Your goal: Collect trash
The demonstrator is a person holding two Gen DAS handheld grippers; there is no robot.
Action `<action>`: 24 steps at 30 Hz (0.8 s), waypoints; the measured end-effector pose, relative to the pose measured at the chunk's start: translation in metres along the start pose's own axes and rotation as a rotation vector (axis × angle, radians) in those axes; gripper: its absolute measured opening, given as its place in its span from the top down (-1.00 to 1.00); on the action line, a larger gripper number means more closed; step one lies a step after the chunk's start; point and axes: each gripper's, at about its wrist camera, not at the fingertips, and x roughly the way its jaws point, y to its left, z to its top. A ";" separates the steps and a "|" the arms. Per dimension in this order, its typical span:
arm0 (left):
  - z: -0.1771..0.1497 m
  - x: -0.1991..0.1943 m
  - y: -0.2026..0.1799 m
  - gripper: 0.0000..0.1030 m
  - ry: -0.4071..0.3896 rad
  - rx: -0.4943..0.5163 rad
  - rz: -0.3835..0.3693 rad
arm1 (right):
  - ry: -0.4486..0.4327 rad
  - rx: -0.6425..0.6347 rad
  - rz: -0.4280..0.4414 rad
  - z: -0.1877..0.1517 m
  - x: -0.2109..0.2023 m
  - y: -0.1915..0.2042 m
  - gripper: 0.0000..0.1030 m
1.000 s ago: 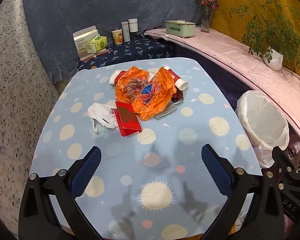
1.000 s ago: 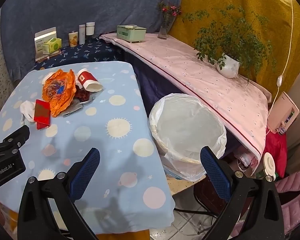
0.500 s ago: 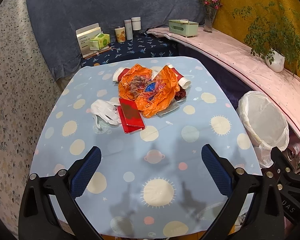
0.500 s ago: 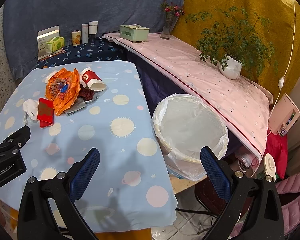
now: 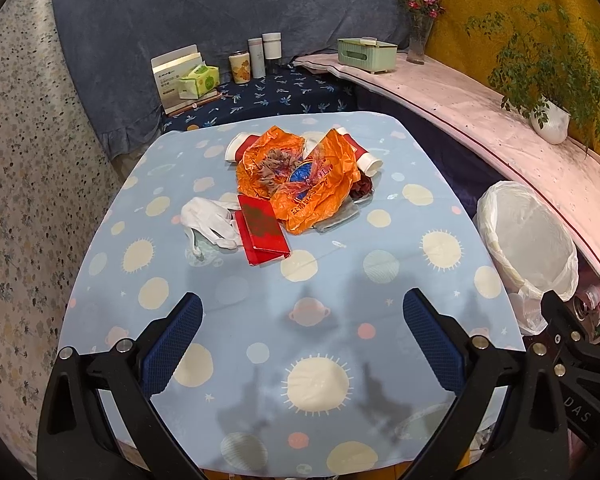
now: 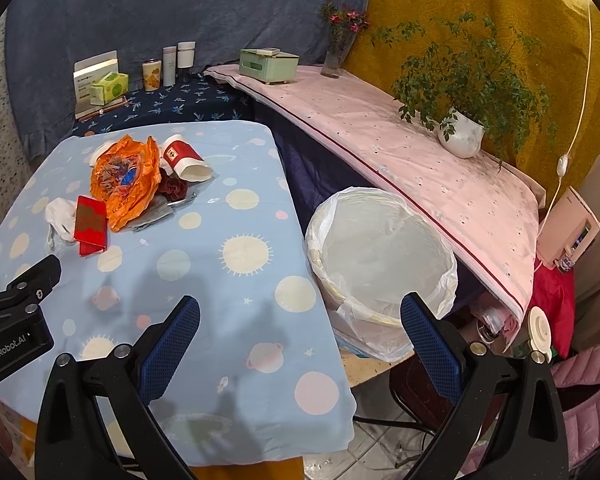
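A heap of trash lies mid-table: a crumpled orange plastic bag (image 5: 304, 176) (image 6: 128, 180), a flat red packet (image 5: 263, 232) (image 6: 91, 224), a white glove (image 5: 210, 220), a red-and-white paper cup (image 6: 184, 158) (image 5: 364, 156) on its side, and a dark red scrap (image 6: 172, 188). A bin lined with a white bag (image 6: 380, 256) (image 5: 526, 240) stands off the table's right edge. My left gripper (image 5: 302, 340) hangs open over the near table, well short of the heap. My right gripper (image 6: 300, 340) is open above the table's right edge, beside the bin.
The table wears a blue planet-print cloth (image 5: 300, 320). Behind it a dark shelf holds a tissue pack (image 5: 198, 80) and small containers (image 5: 260, 56). A pink-covered ledge (image 6: 400, 140) carries a green box (image 6: 268, 64), a flower vase and a potted plant (image 6: 464, 136).
Both grippers have drawn back and risen a little, so the heap looks smaller and more of the table and wall shows. Both stay open with nothing held.
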 end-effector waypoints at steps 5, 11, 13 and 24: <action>0.002 0.001 -0.001 -0.86 -0.001 0.008 0.000 | 0.003 0.004 0.000 0.003 0.003 0.000 -0.87; 0.006 0.006 -0.002 -0.86 0.003 0.008 0.005 | 0.012 0.003 0.001 0.007 0.008 -0.002 -0.87; 0.007 0.007 -0.003 -0.86 0.003 0.007 0.005 | 0.013 0.003 0.001 0.009 0.009 -0.001 -0.87; 0.012 0.013 0.003 -0.86 0.009 0.006 0.001 | 0.019 -0.003 0.002 0.017 0.019 0.005 -0.87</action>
